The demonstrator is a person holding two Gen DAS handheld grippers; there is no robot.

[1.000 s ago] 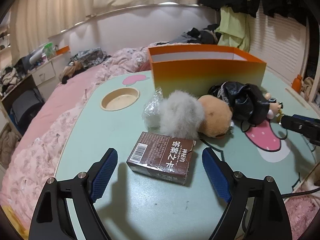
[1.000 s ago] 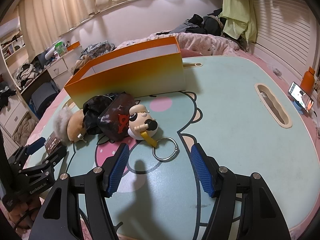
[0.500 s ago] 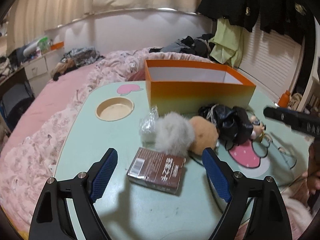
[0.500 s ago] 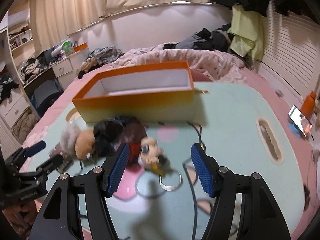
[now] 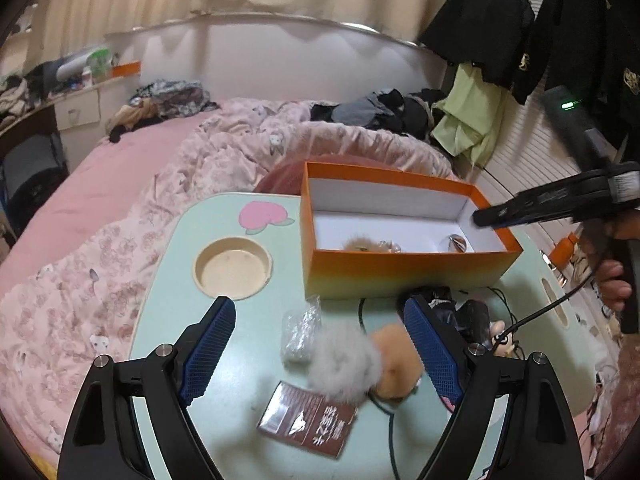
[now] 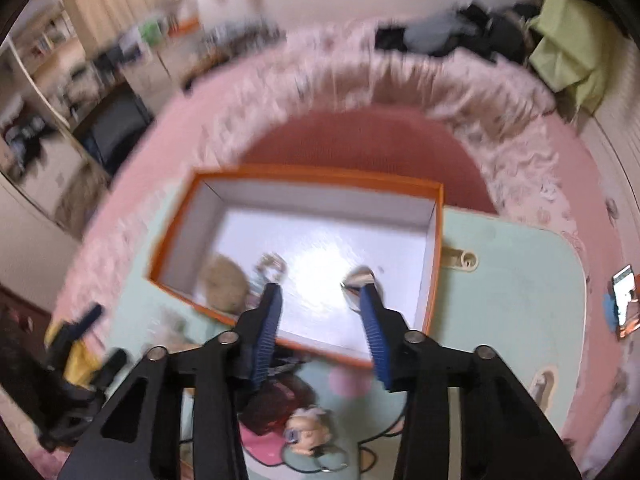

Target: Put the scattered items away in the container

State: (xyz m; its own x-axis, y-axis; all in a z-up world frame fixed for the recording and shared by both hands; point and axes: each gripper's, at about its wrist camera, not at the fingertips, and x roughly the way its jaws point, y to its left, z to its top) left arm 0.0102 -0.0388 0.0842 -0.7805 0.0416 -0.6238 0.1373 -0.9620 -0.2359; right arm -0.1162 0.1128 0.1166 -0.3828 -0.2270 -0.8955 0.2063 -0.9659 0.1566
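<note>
Inspecting: our left hand-held gripper [image 5: 318,350], jaws wide and empty, brackets the grey-and-tan plush pompom [image 5: 362,364]; orange cardboard box [image 5: 404,276] lies beyond, long axis crosswise; right hand-held gripper [image 6: 320,300], open, hovers above it.

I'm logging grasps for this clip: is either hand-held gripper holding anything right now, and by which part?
Nothing is held. The left hand-held gripper is open above the table items; the right hand-held gripper is open and empty over the orange cardboard box.
</note>
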